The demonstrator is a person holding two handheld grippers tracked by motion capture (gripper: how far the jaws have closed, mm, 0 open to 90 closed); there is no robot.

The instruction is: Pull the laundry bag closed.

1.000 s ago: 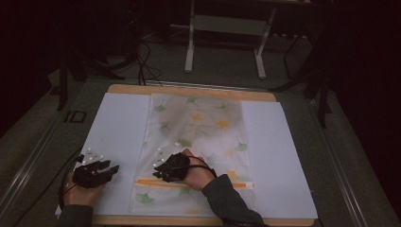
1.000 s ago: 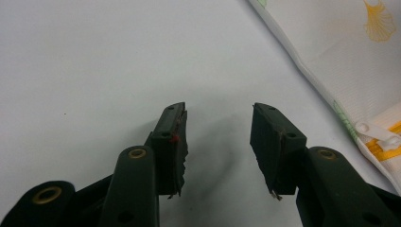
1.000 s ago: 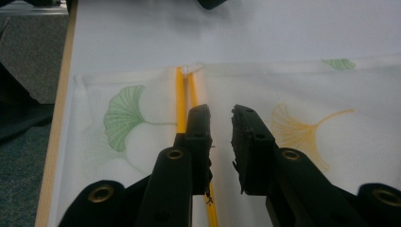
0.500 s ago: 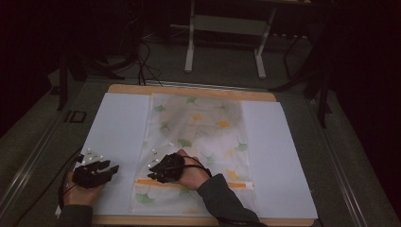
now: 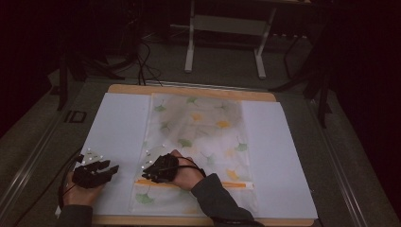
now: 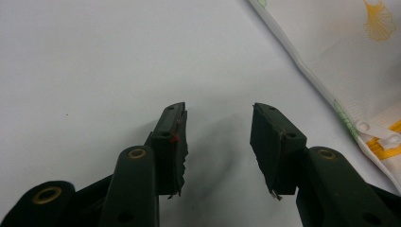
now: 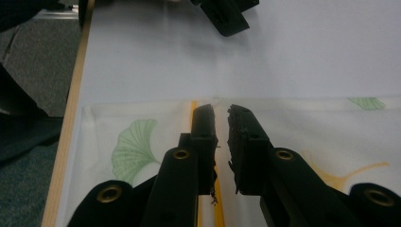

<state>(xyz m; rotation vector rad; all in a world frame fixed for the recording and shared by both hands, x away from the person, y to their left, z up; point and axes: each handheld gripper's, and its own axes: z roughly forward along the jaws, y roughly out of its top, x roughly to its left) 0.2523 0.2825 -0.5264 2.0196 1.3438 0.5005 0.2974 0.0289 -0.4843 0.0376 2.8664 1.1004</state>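
A translucent white pouch (image 5: 198, 137) printed with green and yellow ginkgo leaves lies flat on a white sheet (image 5: 118, 127). An orange zipper strip (image 5: 231, 185) runs across its near end. My right gripper (image 5: 145, 172) rests low on the pouch's near left part, pointing left. In the right gripper view its jaws (image 7: 220, 111) lie along the orange strip (image 7: 193, 109) and have just been closing to a narrow gap; I see nothing pinched between the pads. My left gripper (image 5: 113, 168) sits on the sheet left of the pouch, open and empty (image 6: 218, 111). The pouch's zipper end (image 6: 378, 135) shows to its right.
The sheet lies on a wooden board (image 5: 189, 91) with a pale rim. Grey floor (image 5: 38, 142) surrounds it, and a white stand (image 5: 227, 28) rises behind. My left gripper's jaw tip (image 7: 222, 14) shows at the top of the right gripper view.
My right gripper has slid a little to the left along the pouch's near end. The left gripper has stayed in place.
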